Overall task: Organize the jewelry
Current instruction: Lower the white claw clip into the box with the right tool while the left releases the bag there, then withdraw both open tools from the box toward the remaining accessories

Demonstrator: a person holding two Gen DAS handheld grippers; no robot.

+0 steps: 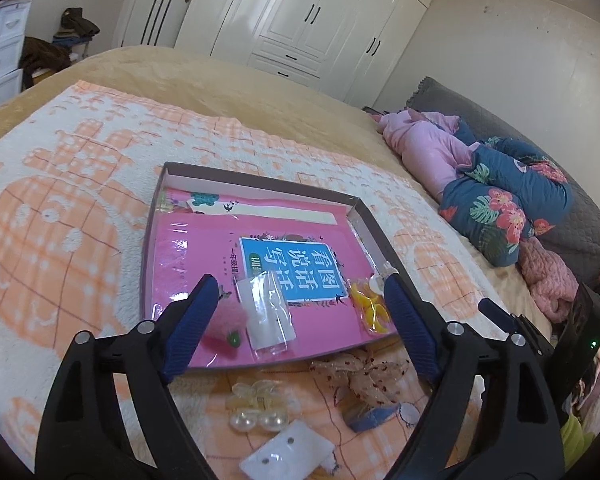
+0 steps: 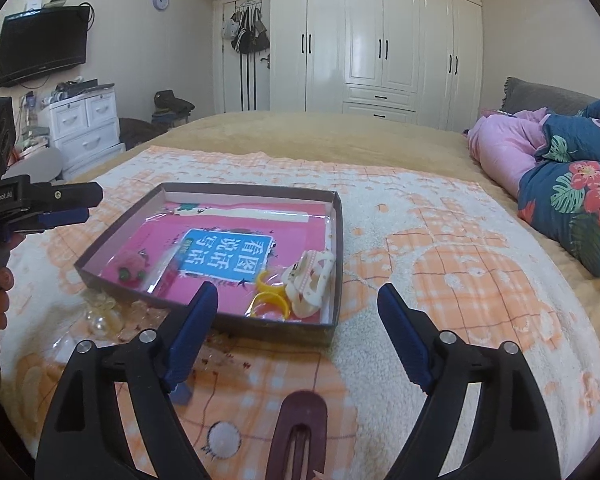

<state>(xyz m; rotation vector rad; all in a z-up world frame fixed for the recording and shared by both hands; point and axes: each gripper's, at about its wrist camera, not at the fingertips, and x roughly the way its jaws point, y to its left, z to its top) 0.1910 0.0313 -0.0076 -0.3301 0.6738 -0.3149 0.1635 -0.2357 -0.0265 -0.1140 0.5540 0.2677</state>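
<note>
A shallow cardboard box (image 1: 260,184) (image 2: 268,330) lined with a pink book lies on the orange-and-white towel. Inside it are a pink fuzzy strawberry clip (image 1: 228,320) (image 2: 132,268), a clear plastic bag (image 1: 268,316), yellow hair clips (image 1: 372,308) (image 2: 270,300) and a white clip (image 2: 310,280). My left gripper (image 1: 300,284) is open above the box's near edge, nothing between its fingers. My right gripper (image 2: 296,288) is open too, over the box's near right corner. A dark maroon hair clip (image 2: 300,432) lies on the towel beneath it.
On the towel in front of the box lie pearl pieces (image 1: 256,420), a speckled translucent bow (image 1: 364,376) and a white earring card (image 1: 288,452). Folded bedding (image 2: 572,196) is piled at the right. White wardrobes (image 2: 380,40) stand beyond the bed.
</note>
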